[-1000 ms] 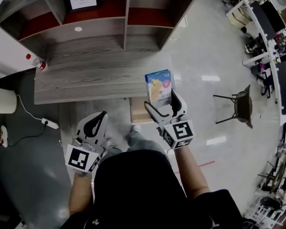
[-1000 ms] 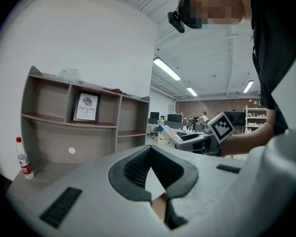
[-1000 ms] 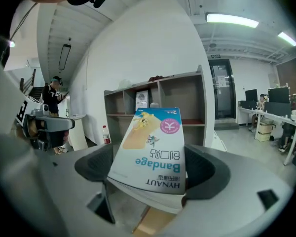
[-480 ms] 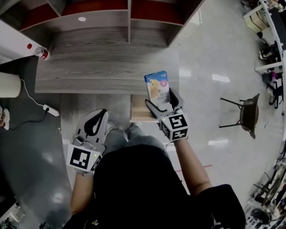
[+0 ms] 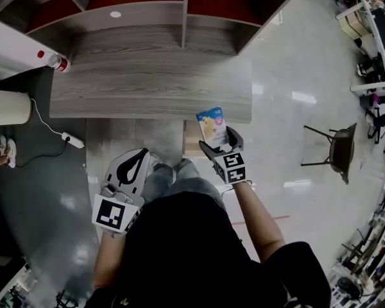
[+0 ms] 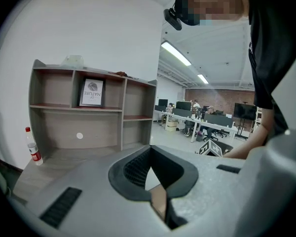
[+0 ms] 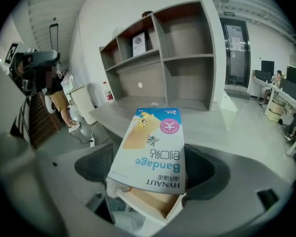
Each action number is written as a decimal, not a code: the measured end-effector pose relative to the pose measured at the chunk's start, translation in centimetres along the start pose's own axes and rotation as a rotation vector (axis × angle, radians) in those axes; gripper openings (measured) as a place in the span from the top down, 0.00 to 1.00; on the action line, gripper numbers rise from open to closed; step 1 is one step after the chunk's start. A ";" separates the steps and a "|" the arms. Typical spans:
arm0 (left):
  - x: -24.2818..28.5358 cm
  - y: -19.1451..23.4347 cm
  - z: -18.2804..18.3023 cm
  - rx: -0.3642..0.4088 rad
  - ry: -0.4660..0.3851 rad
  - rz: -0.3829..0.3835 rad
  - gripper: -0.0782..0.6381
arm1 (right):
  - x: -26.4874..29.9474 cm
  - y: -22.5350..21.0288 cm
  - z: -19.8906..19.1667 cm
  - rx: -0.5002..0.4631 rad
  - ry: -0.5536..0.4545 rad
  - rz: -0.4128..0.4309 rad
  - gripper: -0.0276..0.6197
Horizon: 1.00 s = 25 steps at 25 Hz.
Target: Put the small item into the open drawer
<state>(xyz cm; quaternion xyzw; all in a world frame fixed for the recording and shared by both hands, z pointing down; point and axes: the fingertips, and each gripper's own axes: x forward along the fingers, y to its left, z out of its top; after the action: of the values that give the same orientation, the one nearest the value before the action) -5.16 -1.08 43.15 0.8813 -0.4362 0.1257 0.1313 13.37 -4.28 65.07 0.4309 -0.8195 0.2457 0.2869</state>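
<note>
A blue and white bandage box (image 5: pixel 213 126) stands upright in my right gripper (image 5: pixel 219 145), which is shut on its lower end. It hangs just in front of the grey desk's (image 5: pixel 147 88) front edge, above the pale open drawer (image 5: pixel 191 145). In the right gripper view the box (image 7: pixel 155 149) fills the space between the jaws of the right gripper (image 7: pixel 153 174), and the open drawer (image 7: pixel 148 204) shows just below it. My left gripper (image 5: pixel 136 161) is at the lower left, shut and empty; in its own view the left gripper (image 6: pixel 150 177) points at the shelf unit.
A shelf unit (image 5: pixel 183 5) rises at the desk's back. A red-capped bottle (image 5: pixel 54 61) stands at the desk's left end. A white cylinder (image 5: pixel 6 108) and a power strip (image 5: pixel 72 140) lie to the left. A chair (image 5: pixel 337 149) stands on the floor to the right.
My right gripper has carried the box down and towards me, from over the desk's front edge to above the open drawer. The left gripper has stayed where it was.
</note>
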 end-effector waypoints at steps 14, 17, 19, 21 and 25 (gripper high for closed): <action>-1.9 0.6 -1.8 -0.027 0.057 0.014 0.89 | 6.3 1.3 -12.9 -0.007 0.295 0.042 0.25; -2.5 0.9 -2.4 -0.043 0.081 0.032 0.89 | 7.8 1.1 -14.7 0.001 0.344 0.047 0.25; -2.8 1.0 -2.5 -0.042 0.085 0.042 0.89 | 8.7 0.6 -16.0 0.007 0.379 0.041 0.26; -3.0 1.3 -2.8 -0.048 0.094 0.053 0.89 | 9.7 0.1 -16.9 0.019 0.404 0.031 0.27; -3.2 1.5 -3.3 -0.055 0.111 0.068 0.89 | 11.4 -1.1 -18.2 0.024 0.449 0.014 0.31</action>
<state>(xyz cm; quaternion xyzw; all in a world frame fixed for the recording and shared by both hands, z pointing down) -8.60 1.48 45.40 0.8536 -0.4614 0.1667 0.1751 13.71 0.58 86.04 0.3632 -0.7350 0.3472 0.4553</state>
